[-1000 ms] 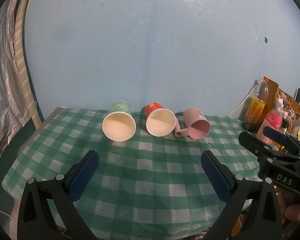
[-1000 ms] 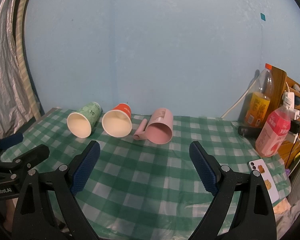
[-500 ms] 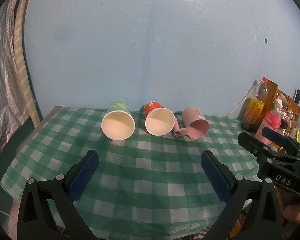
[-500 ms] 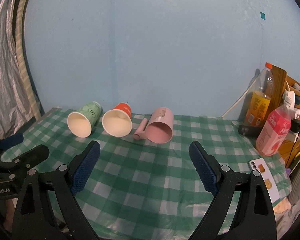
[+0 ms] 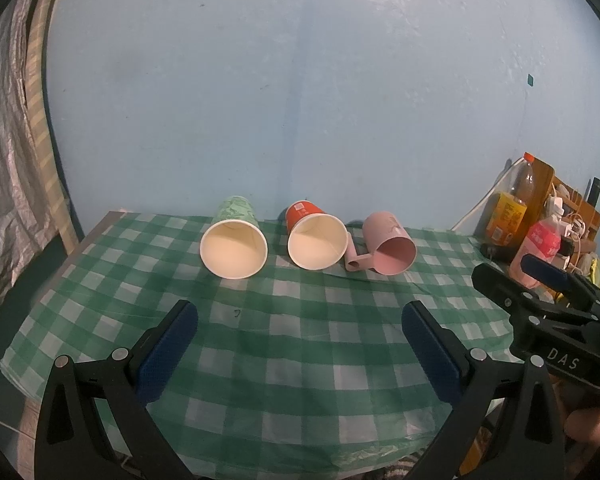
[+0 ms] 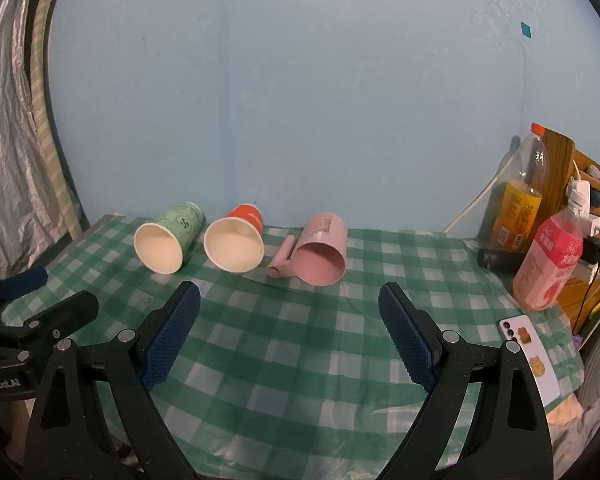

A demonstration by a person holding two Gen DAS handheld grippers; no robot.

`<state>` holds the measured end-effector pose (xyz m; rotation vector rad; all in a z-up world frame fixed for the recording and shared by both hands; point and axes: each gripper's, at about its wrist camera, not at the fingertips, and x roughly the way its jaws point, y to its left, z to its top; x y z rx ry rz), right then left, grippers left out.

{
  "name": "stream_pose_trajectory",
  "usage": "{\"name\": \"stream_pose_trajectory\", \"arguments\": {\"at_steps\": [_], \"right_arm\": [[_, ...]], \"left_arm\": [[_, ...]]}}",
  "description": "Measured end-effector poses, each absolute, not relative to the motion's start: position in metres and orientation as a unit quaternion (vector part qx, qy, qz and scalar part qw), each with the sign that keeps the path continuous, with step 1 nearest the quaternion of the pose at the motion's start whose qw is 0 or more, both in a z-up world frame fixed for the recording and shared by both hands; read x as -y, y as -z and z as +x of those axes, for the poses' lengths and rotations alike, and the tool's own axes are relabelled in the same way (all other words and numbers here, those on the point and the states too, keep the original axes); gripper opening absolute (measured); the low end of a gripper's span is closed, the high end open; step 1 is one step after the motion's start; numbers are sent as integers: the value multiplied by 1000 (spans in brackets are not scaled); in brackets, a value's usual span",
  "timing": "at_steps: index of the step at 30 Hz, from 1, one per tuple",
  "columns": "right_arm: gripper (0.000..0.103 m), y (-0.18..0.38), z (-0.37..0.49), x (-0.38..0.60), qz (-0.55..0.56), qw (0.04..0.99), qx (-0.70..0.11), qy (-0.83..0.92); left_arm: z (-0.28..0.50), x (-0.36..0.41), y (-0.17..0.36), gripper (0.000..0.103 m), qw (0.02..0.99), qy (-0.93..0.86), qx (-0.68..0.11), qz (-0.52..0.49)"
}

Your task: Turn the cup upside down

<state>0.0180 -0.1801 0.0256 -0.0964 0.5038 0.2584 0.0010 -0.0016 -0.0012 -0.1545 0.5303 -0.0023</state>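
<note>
Both grippers spread wide and empty, left gripper (image 5: 298,326) and right gripper (image 6: 289,308) low over the near part of the green checked tablecloth (image 6: 300,340). Risk, by judgement: light paper cups on their sides, apt to roll or crush under a hard or off-centre pinch; pink mug (image 6: 320,249) apt to swing on its handle. Ahead of the left gripper and well apart, green paper cup (image 5: 234,242) and red paper cup (image 5: 316,240); mug ahead of the right gripper, mouths toward the cameras.

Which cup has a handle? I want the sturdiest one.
The pink cup, rightmost in the row; the green and red paper cups have none.
</note>
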Motion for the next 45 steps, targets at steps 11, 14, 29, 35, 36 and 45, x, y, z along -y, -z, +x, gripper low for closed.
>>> {"name": "stream_pose_trajectory", "arguments": {"at_steps": [11,14,29,35,36,45], "right_arm": [[90,-14,30,185,-33,952,-272,-139],[90,-12,37,188,-28,949,-279,-142],[90,-37,85,192,-8,934,-304,-189],[90,-52,125,189,21,912,-342,-226],[90,-55,132,188,26,908,-349,-230],[90,-55,202,183,64,858,-445,-249]], "left_arm": [[13,-1,7,103,956,-12,-280,-83],[20,0,7,103,953,-11,-289,-84],[87,2,-16,103,936,3,-345,-66],[128,7,-25,103,927,-3,-373,-45],[132,7,-26,103,925,-3,-378,-46],[197,11,-22,103,900,2,-434,-50]]}}
